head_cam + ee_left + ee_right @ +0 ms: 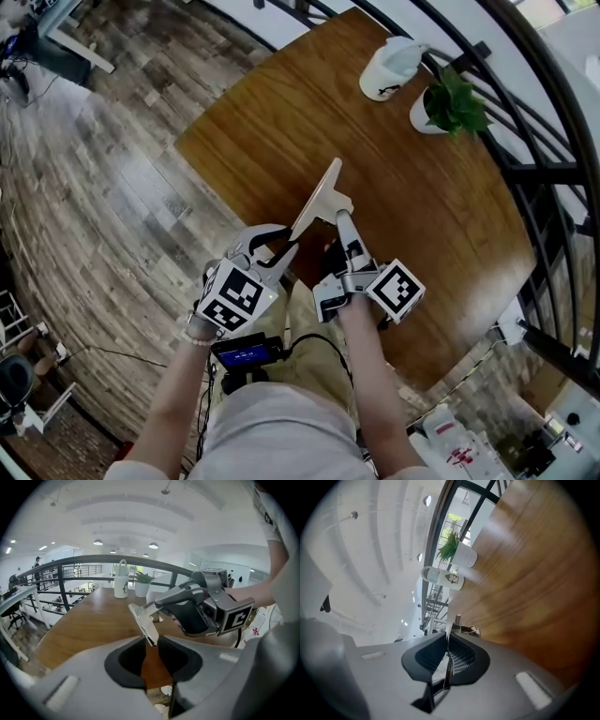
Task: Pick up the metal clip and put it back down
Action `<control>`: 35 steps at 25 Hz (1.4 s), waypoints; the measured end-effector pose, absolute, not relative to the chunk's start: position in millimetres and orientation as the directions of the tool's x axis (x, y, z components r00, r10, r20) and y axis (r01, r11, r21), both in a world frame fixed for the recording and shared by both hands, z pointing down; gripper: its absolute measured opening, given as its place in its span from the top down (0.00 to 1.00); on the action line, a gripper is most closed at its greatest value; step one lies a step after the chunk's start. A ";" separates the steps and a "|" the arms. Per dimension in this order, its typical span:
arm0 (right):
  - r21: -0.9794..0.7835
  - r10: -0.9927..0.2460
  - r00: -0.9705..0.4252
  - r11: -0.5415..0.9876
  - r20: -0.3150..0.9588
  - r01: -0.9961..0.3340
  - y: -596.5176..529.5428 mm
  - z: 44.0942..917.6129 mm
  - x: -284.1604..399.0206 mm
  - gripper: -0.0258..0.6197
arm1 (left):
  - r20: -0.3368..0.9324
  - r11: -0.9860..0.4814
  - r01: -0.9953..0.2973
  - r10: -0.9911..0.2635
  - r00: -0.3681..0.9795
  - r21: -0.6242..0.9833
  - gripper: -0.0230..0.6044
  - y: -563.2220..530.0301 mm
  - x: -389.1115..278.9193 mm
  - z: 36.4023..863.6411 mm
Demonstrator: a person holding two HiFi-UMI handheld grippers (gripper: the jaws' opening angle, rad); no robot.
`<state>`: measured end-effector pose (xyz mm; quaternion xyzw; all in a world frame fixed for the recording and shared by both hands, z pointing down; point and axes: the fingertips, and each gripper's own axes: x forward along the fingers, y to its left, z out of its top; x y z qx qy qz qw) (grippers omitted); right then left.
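The metal clip [319, 199] is a flat, pale metal piece held tilted above the wooden table [441, 216] near its front edge. My right gripper [340, 215] is shut on the clip's near end; in the right gripper view the clip [456, 625] shows edge-on between the closed jaws of that gripper [447, 638]. My left gripper [277, 246] stands open just left of it. In the left gripper view the clip [143, 620] slants down until its lower tip reaches the gap of the left gripper [151, 645], with the right gripper [160, 603] holding its upper part.
A white mug [389, 70] and a small potted plant [450, 105] stand at the table's far side by a dark railing [534, 173]. Wood-plank floor lies to the left. The person's legs are under the table's near edge.
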<state>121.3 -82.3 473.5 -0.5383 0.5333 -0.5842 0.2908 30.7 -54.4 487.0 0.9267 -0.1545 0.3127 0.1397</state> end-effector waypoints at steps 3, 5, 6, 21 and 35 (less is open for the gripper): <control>-0.933 -0.910 -0.247 -0.279 0.332 -0.226 -83.6 483.1 121.1 0.90 | 0.638 -0.912 -0.374 -0.190 0.746 0.167 0.81 -56.6 31.6 498.2; -0.931 -0.907 -0.249 -0.286 0.340 -0.228 -83.9 488.7 121.3 0.90 | 0.647 -0.912 -0.373 -0.181 0.741 0.171 0.81 -57.4 32.1 504.8; -0.929 -0.905 -0.250 -0.290 0.345 -0.231 -83.7 491.5 121.9 0.90 | 0.650 -0.911 -0.373 -0.177 0.739 0.175 0.81 -57.6 32.5 507.7; -0.888 -0.857 -0.284 -0.342 0.429 -0.308 -84.8 523.4 121.1 0.90 | 0.706 -0.896 -0.398 -0.152 0.691 0.197 0.81 -58.8 33.1 541.1; -0.859 -0.824 -0.326 -0.329 0.464 -0.392 -81.7 533.0 113.5 0.90 | 0.731 -0.886 -0.421 -0.157 0.664 0.192 0.81 -60.6 32.4 555.8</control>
